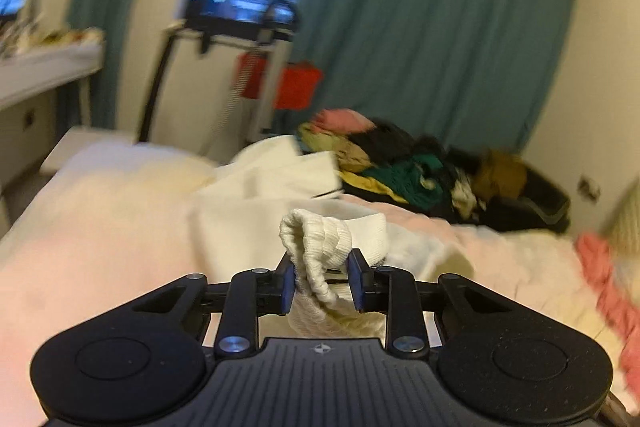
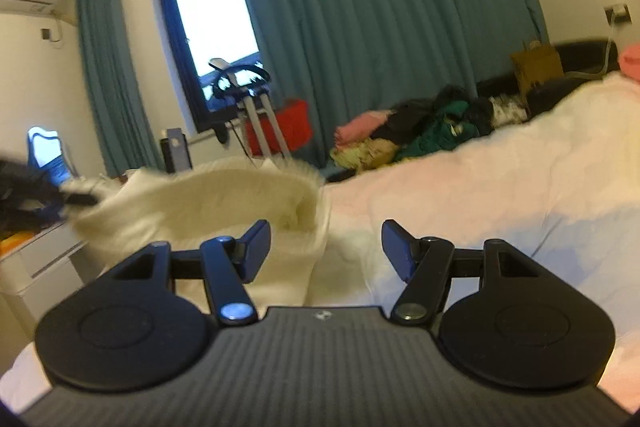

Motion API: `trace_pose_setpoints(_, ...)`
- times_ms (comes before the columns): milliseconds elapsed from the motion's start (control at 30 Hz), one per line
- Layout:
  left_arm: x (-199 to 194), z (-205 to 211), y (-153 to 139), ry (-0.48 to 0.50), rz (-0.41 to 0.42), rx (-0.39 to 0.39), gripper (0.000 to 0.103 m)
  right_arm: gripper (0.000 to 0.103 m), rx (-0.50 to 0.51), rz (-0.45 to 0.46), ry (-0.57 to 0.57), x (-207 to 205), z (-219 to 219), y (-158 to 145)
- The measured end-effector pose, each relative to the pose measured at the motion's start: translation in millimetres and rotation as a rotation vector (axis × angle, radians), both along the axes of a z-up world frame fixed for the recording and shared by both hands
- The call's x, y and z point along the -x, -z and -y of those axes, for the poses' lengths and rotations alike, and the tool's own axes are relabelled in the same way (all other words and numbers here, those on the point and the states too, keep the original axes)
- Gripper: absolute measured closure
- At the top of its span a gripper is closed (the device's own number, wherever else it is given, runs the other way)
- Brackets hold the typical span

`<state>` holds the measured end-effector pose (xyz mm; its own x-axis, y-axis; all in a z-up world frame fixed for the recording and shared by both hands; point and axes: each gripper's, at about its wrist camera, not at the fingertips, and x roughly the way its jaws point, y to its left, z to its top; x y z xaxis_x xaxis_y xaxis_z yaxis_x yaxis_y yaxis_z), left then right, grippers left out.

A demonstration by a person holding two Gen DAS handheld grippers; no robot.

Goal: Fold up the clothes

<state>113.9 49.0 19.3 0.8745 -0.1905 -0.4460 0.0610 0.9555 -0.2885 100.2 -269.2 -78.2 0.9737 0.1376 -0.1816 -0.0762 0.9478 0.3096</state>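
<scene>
My left gripper (image 1: 321, 277) is shut on the ribbed edge of a cream knit garment (image 1: 320, 239), held a little above the bed; the rest of the garment trails away over the bedding. In the right wrist view the same cream garment (image 2: 208, 199) is lifted and stretched to the left, where the left gripper (image 2: 76, 197) shows blurred at the far left. My right gripper (image 2: 326, 253) is open and empty, its left finger just in front of the garment's hanging fold.
A pale pink-white bedspread (image 1: 100, 227) covers the bed (image 2: 500, 179). A pile of mixed clothes (image 1: 396, 163) lies at the far side (image 2: 420, 131). A pink item (image 1: 608, 279) lies at right. Teal curtains, a window, a treadmill and a white desk stand behind.
</scene>
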Motion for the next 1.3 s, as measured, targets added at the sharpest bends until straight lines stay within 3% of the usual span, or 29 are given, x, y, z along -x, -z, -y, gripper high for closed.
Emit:
trace_pose_setpoints(133, 42, -67, 7, -0.101, 0.011, 0.021, 0.075, 0.038, 0.144, -0.010, -0.096, 25, -33, -10)
trace_pose_setpoints(267, 54, -111, 17, -0.166, -0.025, 0.067, 0.075, 0.040, 0.237, -0.139, -0.221, 37, -74, 2)
trace_pose_setpoints(367, 66, -131, 20, -0.191, -0.012, 0.077, 0.075, 0.040, 0.222, -0.255, -0.328, 32, -94, 18)
trace_pose_setpoints(467, 72, -132, 24, -0.207, 0.008, 0.022, 0.075, 0.040, 0.274, -0.339, -0.396, 28, -116, 33)
trace_pose_setpoints(533, 74, -135, 25, -0.193, 0.017, 0.038, 0.075, 0.040, 0.302, -0.379, -0.415, 23, -125, 40)
trace_pose_setpoints(667, 63, -138, 31, -0.189, 0.017, 0.069, 0.075, 0.040, 0.117, -0.393, -0.379, 0, -116, 51)
trace_pose_setpoints(767, 55, -142, 35, -0.193, 0.014, 0.098, 0.075, 0.039, 0.087, -0.402, -0.354, -20, -120, 59)
trace_pose_setpoints(800, 52, -143, 37, -0.194, 0.013, 0.107, 0.075, 0.046, 0.077, -0.404, -0.345, -27, -122, 62)
trace_pose_setpoints(833, 49, -144, 38, -0.195, 0.012, 0.117, 0.075, 0.066, 0.069, -0.409, -0.338, -34, -123, 64)
trace_pose_setpoints(900, 46, -145, 40, -0.195, 0.008, 0.134, 0.075, 0.080, 0.083, -0.422, -0.325, -39, -125, 66)
trace_pose_setpoints(1000, 46, -148, 41, -0.192, 0.000, 0.171, 0.076, 0.087, 0.116, -0.337, -0.279, -26, -119, 47)
trace_pose_setpoints(1067, 47, -152, 42, -0.181, 0.004, 0.219, 0.076, 0.088, 0.126, -0.228, -0.224, -11, -109, 23)
trace_pose_setpoints(1133, 48, -160, 45, -0.181, -0.004, 0.320, 0.076, 0.088, 0.197, -0.100, -0.169, 9, -106, -5)
trace_pose_setpoints(1233, 44, -167, 57, -0.171, -0.097, 0.446, 0.076, 0.088, 0.328, 0.076, -0.114, 37, -108, -35)
trace_pose_setpoints(1300, 42, -169, 67, -0.157, -0.188, 0.474, 0.076, 0.088, 0.447, 0.106, -0.113, 48, -116, -39)
